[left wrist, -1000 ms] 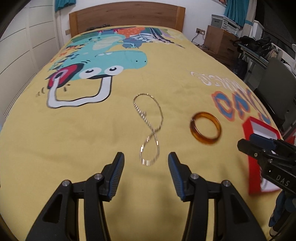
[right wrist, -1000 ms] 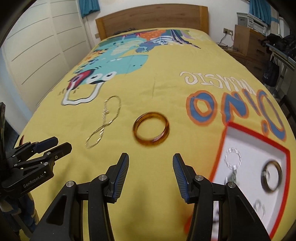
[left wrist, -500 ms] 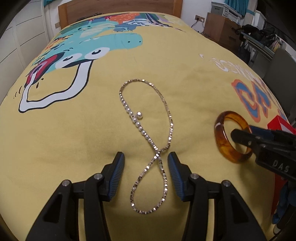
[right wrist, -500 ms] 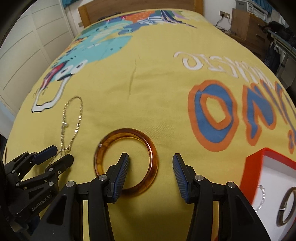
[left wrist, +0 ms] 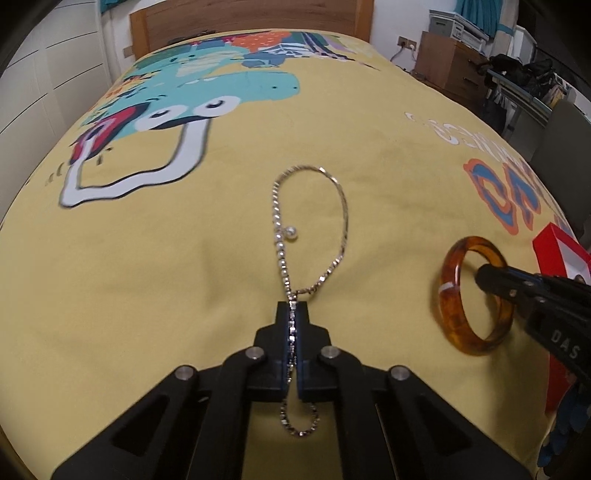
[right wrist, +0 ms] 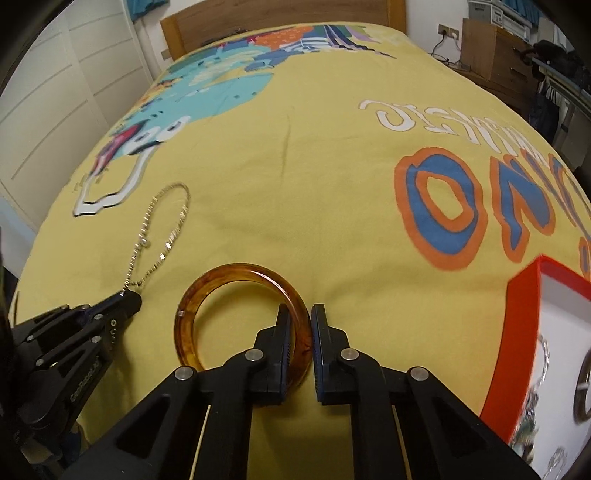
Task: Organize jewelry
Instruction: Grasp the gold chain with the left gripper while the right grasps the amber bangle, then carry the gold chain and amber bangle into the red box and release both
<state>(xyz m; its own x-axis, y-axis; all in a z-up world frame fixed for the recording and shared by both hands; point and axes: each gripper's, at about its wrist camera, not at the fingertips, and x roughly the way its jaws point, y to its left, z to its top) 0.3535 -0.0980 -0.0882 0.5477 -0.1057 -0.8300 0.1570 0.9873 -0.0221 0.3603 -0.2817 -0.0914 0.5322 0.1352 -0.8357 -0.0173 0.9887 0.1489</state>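
A silver chain necklace (left wrist: 310, 229) with a small pearl lies in a twisted loop on the yellow bedspread (left wrist: 184, 277). My left gripper (left wrist: 292, 314) is shut on the necklace where the chain crosses itself; a short loop hangs out behind the pads. An amber bangle (right wrist: 236, 314) lies just right of it. My right gripper (right wrist: 298, 317) is shut on the bangle's right side, one finger inside the ring and one outside. In the right wrist view the left gripper (right wrist: 127, 299) shows at the left, pinching the necklace (right wrist: 166, 236). The left wrist view has the bangle (left wrist: 469, 295) and right gripper (left wrist: 491, 277) at right.
A red jewelry box (right wrist: 524, 332) with a white lining, holding a ring and other pieces, sits at the right edge of the bed. A wooden headboard (left wrist: 251, 16) closes the far end. Cabinets (left wrist: 450, 62), a chair (left wrist: 565, 136) and clutter stand to the right of the bed.
Both grippers came down onto the bedspread and closed. The left one took hold of the necklace at its crossing; the right one clamped the bangle's rim.
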